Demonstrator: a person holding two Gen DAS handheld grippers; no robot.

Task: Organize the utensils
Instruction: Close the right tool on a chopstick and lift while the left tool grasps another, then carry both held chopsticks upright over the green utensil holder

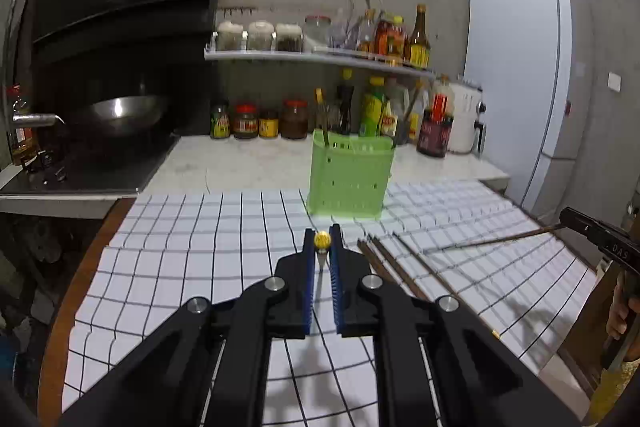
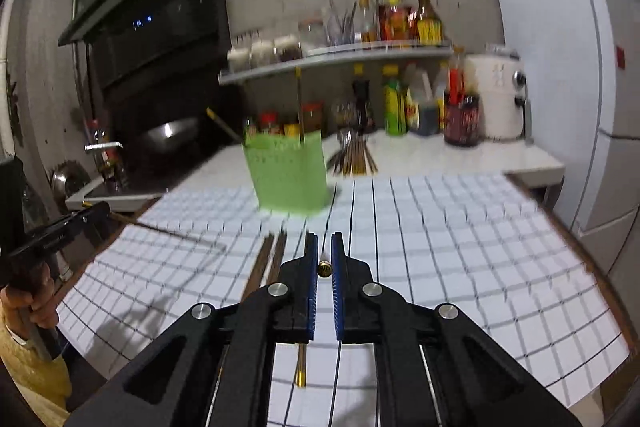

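Observation:
A green perforated utensil holder (image 1: 349,177) stands at the far edge of the checked cloth, with a few chopsticks in it; it also shows in the right wrist view (image 2: 286,175). My left gripper (image 1: 322,239) is shut on a gold-tipped chopstick (image 1: 322,240), held above the cloth short of the holder. My right gripper (image 2: 324,267) is shut on a gold-tipped chopstick (image 2: 324,268). In the left wrist view the right gripper (image 1: 600,239) holds its chopstick (image 1: 492,239) out over the cloth. Loose dark chopsticks (image 1: 394,269) lie on the cloth, also seen in the right wrist view (image 2: 268,259).
A checked cloth (image 1: 180,247) covers the round wooden table. Behind it a white counter (image 1: 240,159) carries sauce bottles and jars (image 1: 256,121), a shelf (image 1: 316,57), a wok (image 1: 120,111) on the stove, and a bundle of chopsticks (image 2: 354,153). A fridge (image 1: 516,79) stands at right.

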